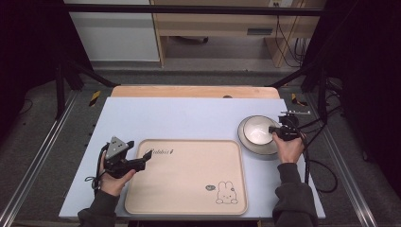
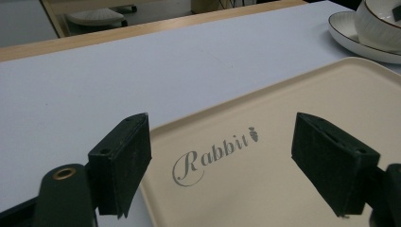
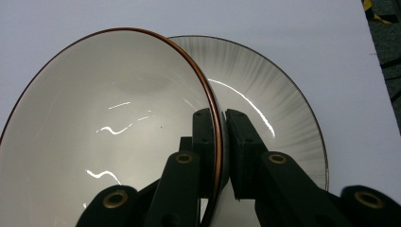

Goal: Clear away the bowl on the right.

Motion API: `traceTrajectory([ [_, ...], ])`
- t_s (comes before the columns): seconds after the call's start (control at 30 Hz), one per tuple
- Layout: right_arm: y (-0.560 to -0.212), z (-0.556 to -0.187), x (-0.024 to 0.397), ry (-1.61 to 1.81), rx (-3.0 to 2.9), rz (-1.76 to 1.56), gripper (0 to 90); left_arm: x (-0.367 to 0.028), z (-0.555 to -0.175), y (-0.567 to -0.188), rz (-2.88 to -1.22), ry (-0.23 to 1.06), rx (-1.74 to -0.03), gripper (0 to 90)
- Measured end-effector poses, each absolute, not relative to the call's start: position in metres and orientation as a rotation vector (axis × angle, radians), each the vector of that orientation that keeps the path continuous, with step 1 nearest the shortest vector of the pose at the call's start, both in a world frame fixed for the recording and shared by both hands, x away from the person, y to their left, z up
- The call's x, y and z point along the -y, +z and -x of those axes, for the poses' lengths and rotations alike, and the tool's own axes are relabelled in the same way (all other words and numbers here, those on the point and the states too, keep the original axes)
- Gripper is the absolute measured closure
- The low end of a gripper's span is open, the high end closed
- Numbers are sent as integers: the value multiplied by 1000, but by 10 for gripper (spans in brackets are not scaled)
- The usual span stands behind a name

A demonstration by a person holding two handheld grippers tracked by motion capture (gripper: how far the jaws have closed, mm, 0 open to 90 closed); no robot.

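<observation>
The right hand-held gripper (image 3: 220, 156) pinches the rim of the bowl (image 3: 108, 127), which sits on the plate (image 3: 279, 118) at 2 o'clock on the worktop (image 1: 189, 118), probably to lift it. The left hand-held gripper (image 2: 220, 161) waits released over the tray (image 1: 189, 184) corner.

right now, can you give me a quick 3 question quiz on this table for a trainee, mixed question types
1. True or false: the left tongs are shut on the tray.
2. Multiple choice: the right tongs grip the bowl by
A. its base
B. its rim, one jaw inside and one outside
C. the plate under it
3. Fill in: the word printed on the tray near the left tongs is ____.

Key: 1 false, they are open over the tray's corner; 2 B; 3 Rabbit
</observation>
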State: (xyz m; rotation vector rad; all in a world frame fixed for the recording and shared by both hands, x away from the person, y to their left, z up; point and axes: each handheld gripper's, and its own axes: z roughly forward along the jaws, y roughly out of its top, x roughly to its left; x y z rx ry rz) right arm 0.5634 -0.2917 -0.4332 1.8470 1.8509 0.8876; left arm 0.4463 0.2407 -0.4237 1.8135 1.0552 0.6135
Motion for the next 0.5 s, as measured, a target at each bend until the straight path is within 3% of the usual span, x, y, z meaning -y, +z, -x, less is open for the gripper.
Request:
traceTrajectory([
  [0.5,-425,-557,293,918,-1831,-1830,828,-241,-446,-423,-1810,613,-1052,205],
])
